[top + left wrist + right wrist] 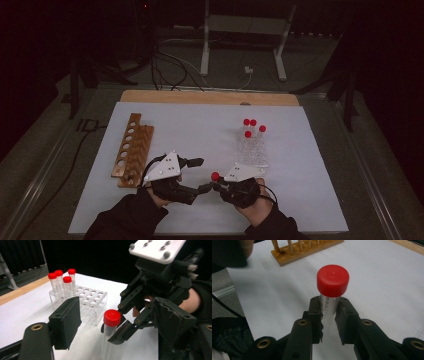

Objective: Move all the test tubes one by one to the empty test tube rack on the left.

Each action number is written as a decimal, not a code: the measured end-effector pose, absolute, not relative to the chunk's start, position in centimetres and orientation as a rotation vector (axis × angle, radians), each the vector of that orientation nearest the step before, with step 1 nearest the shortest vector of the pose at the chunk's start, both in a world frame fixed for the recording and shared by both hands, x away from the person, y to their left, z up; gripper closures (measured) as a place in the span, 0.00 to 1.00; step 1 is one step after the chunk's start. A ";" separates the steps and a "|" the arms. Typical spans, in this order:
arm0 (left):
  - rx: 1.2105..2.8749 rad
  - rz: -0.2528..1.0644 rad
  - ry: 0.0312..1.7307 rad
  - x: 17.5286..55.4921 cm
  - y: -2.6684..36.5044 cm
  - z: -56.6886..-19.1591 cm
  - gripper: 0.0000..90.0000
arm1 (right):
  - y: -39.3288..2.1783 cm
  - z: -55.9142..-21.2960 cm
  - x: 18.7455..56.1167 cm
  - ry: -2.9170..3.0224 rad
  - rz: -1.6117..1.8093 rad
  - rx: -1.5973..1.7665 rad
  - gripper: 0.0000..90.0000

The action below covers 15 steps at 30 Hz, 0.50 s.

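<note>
Right gripper [329, 315] clamped on red-capped tube [331, 290], upright, centre frame. Left gripper [120, 322] wide, tube between its jaws. Clear rack [254, 150] right, wooden rack [132, 150] left of worktop [200, 130].

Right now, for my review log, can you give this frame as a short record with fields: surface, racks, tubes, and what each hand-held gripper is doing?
surface: white table mat on a wooden-edged table
left rack: brown wooden tube rack, no tubes visible in it
right rack: clear plastic tube rack
racked tubes: four red-capped clear tubes upright at the far end of the clear rack
held tube: clear graduated tube with red screw cap, upright
right hand-held gripper: jaws closed on the tube below its cap
left hand-held gripper: jaws open, either side of the held tube, not touching it
</note>
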<state>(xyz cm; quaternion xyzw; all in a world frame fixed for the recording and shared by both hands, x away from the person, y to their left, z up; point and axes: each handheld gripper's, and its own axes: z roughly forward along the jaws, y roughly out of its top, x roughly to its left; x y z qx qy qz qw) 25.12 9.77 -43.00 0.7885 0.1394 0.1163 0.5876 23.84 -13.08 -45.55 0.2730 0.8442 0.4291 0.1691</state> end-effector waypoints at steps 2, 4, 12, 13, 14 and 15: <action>1.837 0.266 0.331 25.3 9.6 -43.1 0.38 | -13.1 -45.5 23.8 2.401 1.219 0.774 0.83; 1.851 0.272 0.328 25.4 9.4 -43.3 0.42 | -13.0 -45.5 23.8 2.403 1.219 0.773 0.83; 1.894 0.283 0.329 25.7 8.2 -43.9 0.55 | -12.9 -45.4 23.7 2.407 1.223 0.765 0.83; 1.889 0.283 0.336 25.8 8.1 -44.0 0.57 | -12.9 -45.4 23.7 2.407 1.223 0.765 0.83; 1.886 0.278 0.333 25.8 8.1 -44.0 0.57 | -12.9 -45.4 23.7 2.407 1.223 0.765 0.83; 1.894 0.282 0.332 25.8 7.9 -44.1 0.58 | -12.9 -45.4 23.7 2.407 1.223 0.765 0.83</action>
